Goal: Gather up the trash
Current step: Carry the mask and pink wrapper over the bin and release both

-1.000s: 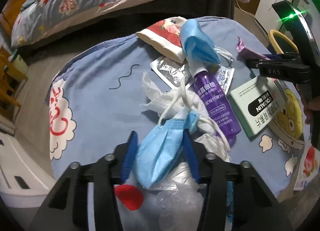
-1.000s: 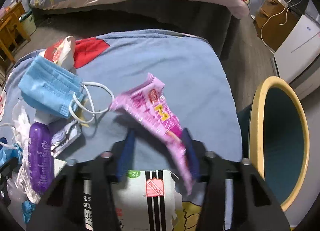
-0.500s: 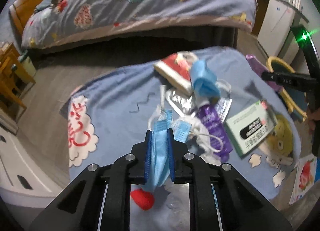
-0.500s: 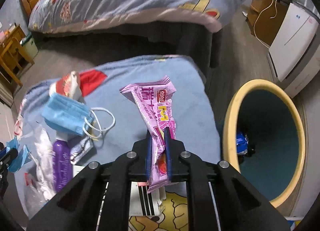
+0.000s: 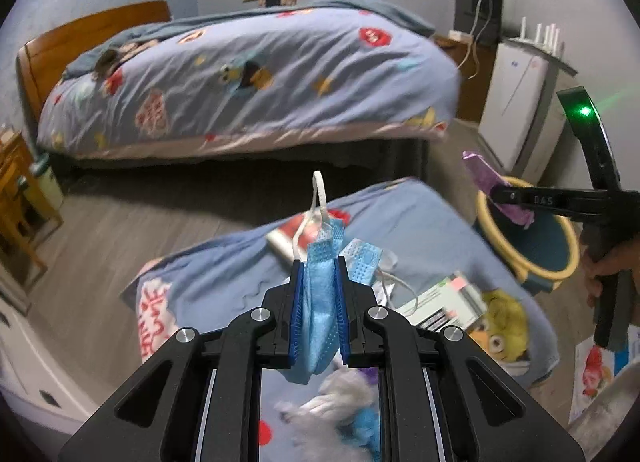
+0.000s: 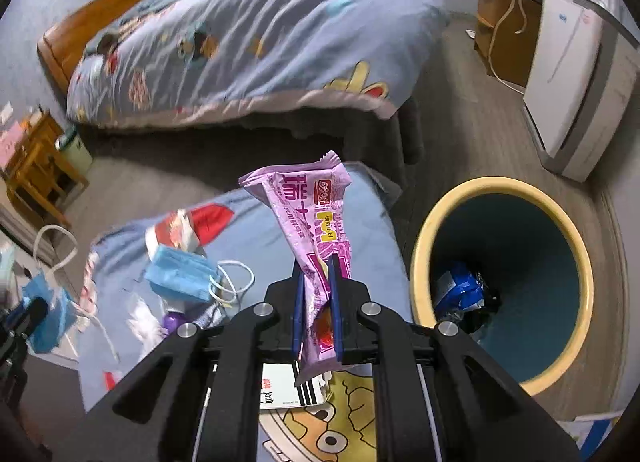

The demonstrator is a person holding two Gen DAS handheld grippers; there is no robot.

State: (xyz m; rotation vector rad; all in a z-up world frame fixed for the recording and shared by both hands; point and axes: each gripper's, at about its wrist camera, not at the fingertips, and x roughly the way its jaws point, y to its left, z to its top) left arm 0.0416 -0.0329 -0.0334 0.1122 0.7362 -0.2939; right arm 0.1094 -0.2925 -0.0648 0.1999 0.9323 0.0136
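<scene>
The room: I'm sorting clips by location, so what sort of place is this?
A bedroom, most likely: a bed with a cartoon-print quilt and wooden headboard fills the background, and a bin stands on the wood floor beside a cloth-covered low table.

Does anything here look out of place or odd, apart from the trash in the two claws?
Yes. A second blue face mask lies draped over the top of a purple bottle on the blue cloth, instead of flat, its ear loops hanging loose.
</scene>
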